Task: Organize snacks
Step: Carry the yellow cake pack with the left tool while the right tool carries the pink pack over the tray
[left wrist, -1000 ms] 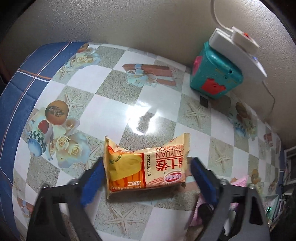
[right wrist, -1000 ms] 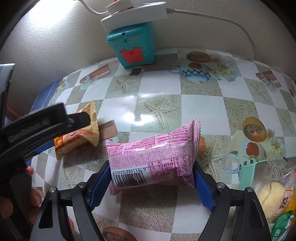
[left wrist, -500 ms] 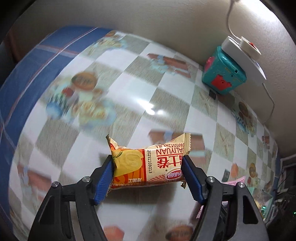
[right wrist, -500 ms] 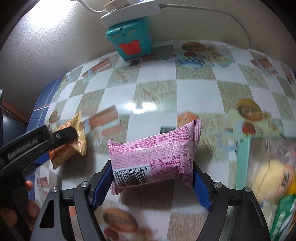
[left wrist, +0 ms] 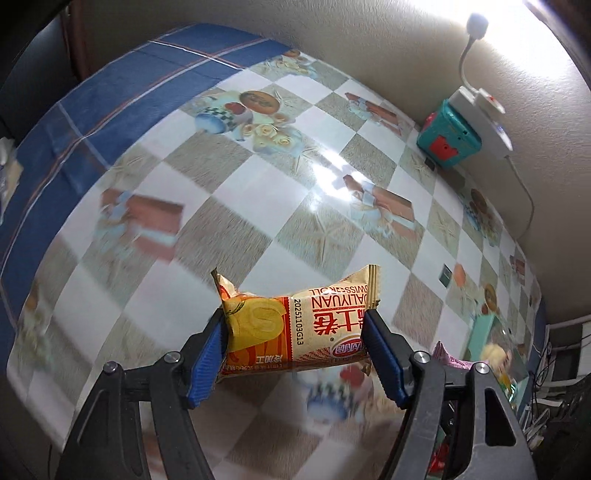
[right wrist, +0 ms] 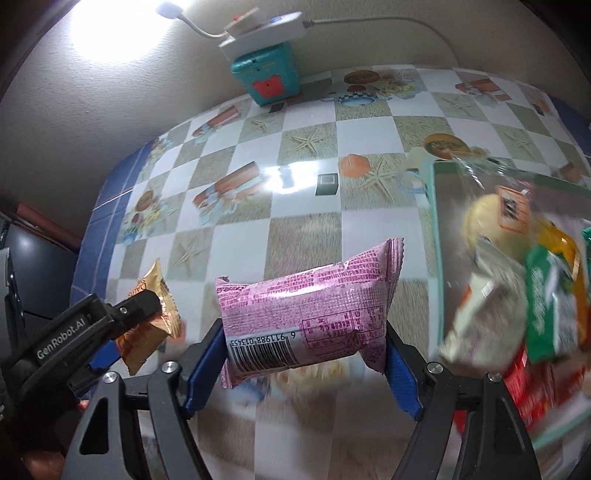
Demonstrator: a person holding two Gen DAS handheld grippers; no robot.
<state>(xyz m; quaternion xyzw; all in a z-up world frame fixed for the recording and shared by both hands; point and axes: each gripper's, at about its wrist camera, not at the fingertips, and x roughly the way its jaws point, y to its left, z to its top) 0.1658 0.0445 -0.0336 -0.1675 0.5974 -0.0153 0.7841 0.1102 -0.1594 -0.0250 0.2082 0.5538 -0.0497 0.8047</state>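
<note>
My left gripper [left wrist: 295, 347] is shut on a yellow-orange swiss roll packet [left wrist: 295, 328] and holds it above the checkered table [left wrist: 258, 206]. My right gripper [right wrist: 304, 345] is shut on a pink snack packet [right wrist: 310, 314], also lifted off the table. The left gripper and its orange packet [right wrist: 151, 317] show at the left of the right wrist view. A pale green tray [right wrist: 436, 236] with several snack packs [right wrist: 517, 273] lies to the right of the pink packet. A corner of the pink packet [left wrist: 450, 358] shows in the left wrist view.
A teal box [right wrist: 267, 75] with a white power strip [right wrist: 262, 33] on top stands against the back wall. It also shows in the left wrist view [left wrist: 448, 138]. A small dark square [right wrist: 327, 183] lies mid-table. The table's blue border [left wrist: 92, 107] runs along the left.
Both grippers have lifted their packets off the table and moved right toward the tray. The left gripper closed on the orange packet within the last second.
</note>
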